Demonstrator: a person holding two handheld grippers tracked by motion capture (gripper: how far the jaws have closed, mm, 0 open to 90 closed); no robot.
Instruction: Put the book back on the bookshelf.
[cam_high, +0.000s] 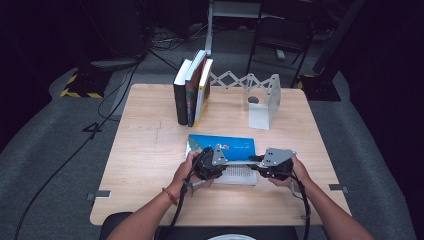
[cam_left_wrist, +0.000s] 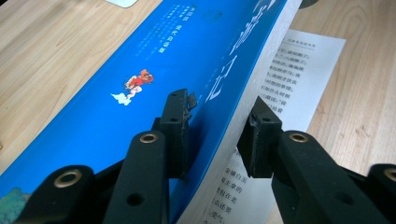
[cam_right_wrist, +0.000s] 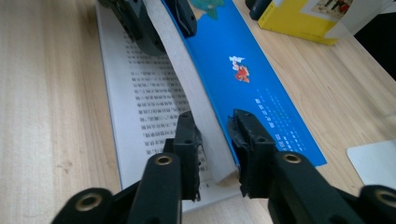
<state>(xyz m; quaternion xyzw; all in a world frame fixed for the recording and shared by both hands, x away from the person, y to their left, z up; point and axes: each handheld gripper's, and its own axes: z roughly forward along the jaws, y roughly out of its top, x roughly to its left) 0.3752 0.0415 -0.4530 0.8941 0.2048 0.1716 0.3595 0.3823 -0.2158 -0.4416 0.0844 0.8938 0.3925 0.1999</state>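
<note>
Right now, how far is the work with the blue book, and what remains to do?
Done: three books stand upright at the table's far edge, with a white bookend apart to their right. In hand: the blue book lies open near the person, and the left gripper and right gripper each straddle its raised cover and page block. Left, probably: closing it and standing it beside the others.

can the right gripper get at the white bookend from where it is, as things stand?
Probably not without letting go first. The right gripper straddles the raised block of pages of the blue book, with the left gripper on the same block. The table between it and the white bookend looks bare.
</note>
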